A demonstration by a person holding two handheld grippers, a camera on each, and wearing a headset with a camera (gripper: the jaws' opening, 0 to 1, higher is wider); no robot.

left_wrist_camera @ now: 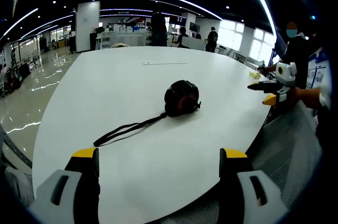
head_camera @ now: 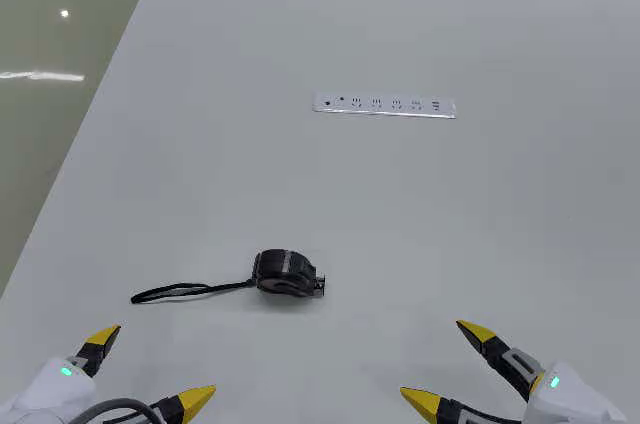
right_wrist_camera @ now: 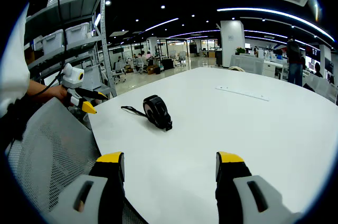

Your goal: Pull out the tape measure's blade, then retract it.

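Sitting lower-centre in head view on white table (head_camera: 420,214): tape (head_camera: 287,274), blade tucked in, w/ black strap (head_camera: 185,292) trailing off to frame left. Hovering at bottom edge, both well apart from tape: L gripper (head_camera: 152,365) bottom left, R gripper (head_camera: 443,364) bottom right, each w/ jaws spread wide, gripping nothing. Lying further up, centre-right of frame: power strip (head_camera: 385,105). In L gripper view, showing tape at centre, strap running toward lower left, R gripper poking in at right edge. In R gripper view, showing tape left of centre, L gripper at left edge beside a white sleeve (right_wrist_camera: 11,65).
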